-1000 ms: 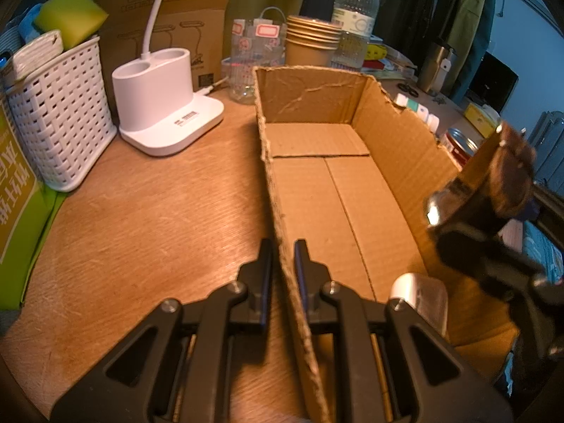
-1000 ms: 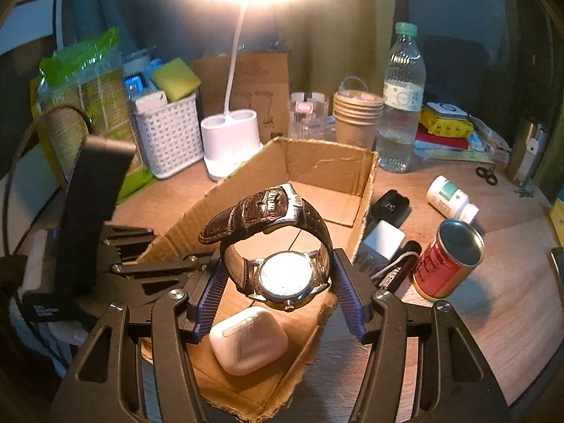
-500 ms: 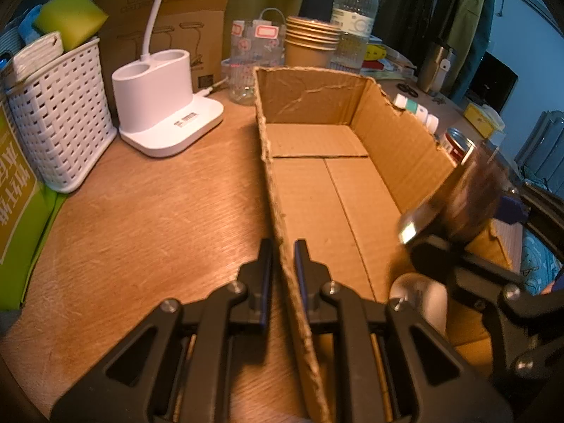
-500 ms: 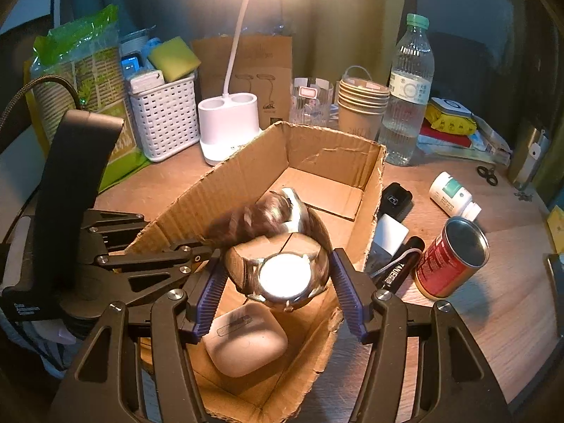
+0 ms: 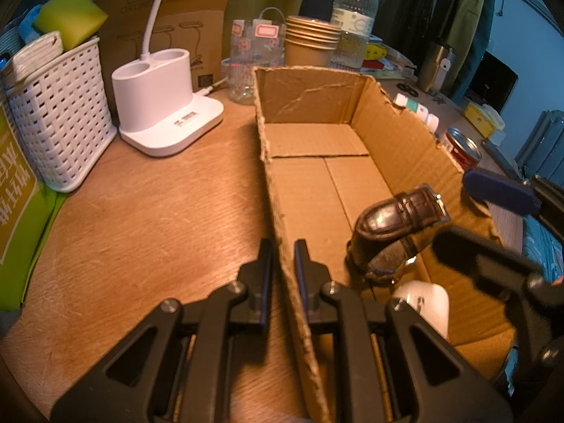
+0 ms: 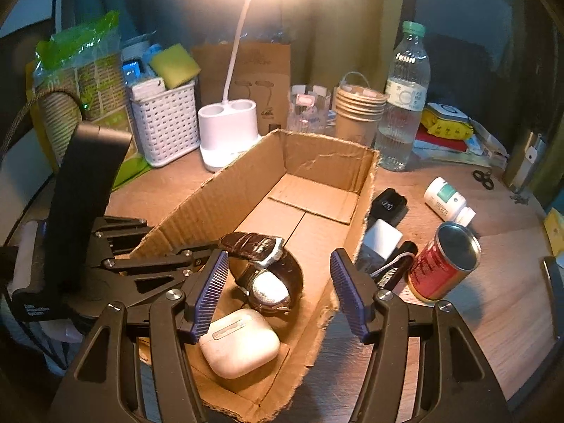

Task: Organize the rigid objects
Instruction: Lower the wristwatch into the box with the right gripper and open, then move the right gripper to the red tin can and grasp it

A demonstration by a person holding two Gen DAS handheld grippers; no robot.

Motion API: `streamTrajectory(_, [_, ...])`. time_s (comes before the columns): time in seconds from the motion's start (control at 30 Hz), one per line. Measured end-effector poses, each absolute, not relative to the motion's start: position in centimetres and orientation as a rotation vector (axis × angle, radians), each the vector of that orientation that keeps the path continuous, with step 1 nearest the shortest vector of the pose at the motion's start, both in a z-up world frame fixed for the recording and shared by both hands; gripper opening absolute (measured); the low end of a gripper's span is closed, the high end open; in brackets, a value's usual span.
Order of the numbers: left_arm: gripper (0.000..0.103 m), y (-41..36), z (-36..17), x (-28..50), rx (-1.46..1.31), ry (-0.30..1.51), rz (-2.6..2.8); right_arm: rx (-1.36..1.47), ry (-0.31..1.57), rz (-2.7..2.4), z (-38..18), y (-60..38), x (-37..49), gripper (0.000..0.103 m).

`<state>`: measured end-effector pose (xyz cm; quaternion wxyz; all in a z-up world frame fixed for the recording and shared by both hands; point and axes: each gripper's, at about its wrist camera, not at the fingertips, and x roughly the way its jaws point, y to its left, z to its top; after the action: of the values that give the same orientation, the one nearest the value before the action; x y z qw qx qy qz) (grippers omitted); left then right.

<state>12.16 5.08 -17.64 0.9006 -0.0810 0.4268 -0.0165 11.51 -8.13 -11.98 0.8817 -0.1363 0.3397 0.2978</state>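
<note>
At the far left of the wooden table (image 5: 148,211) stands a white woven basket (image 5: 60,112) with a yellow sponge (image 5: 70,17) poking out of it, and just beside it sits the white lamp base (image 5: 165,105) with its thin neck curving up. To the right of that, the left gripper (image 5: 283,264) pinches the left wall of the cardboard box (image 5: 310,102), one finger outside and one inside, with the cardboard edge pressed between them. Inside the box, near its close end, lies a watch (image 6: 268,275) with a dark leather strap, resting on the box floor on its side with the pale dial facing up and toward the near end; a white earbud case (image 6: 239,342) lies just in front of it, very close or touching, which I cannot tell. The right gripper (image 6: 278,292) hovers over that near end with its blue-padded fingers spread wide on either side of the watch, not touching it. Behind the box stand a stack of paper cups (image 6: 357,112) and a clear water bottle (image 6: 405,98). Right of the box, on the table, lie a small black case (image 6: 387,206), a white block (image 6: 382,238), a white pill bottle (image 6: 447,201) on its side and, nearest, an upright red can (image 6: 444,264).
</note>
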Motion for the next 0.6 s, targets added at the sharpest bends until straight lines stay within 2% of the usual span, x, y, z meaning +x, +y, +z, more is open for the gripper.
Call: streamTrajectory(0.6, [0.014, 5.1, -17.6, 12.2, -0.167, 0.883, -0.034, -0.196, 0.657, 0.546, -10.0, -12.1, 12.3, 0.064])
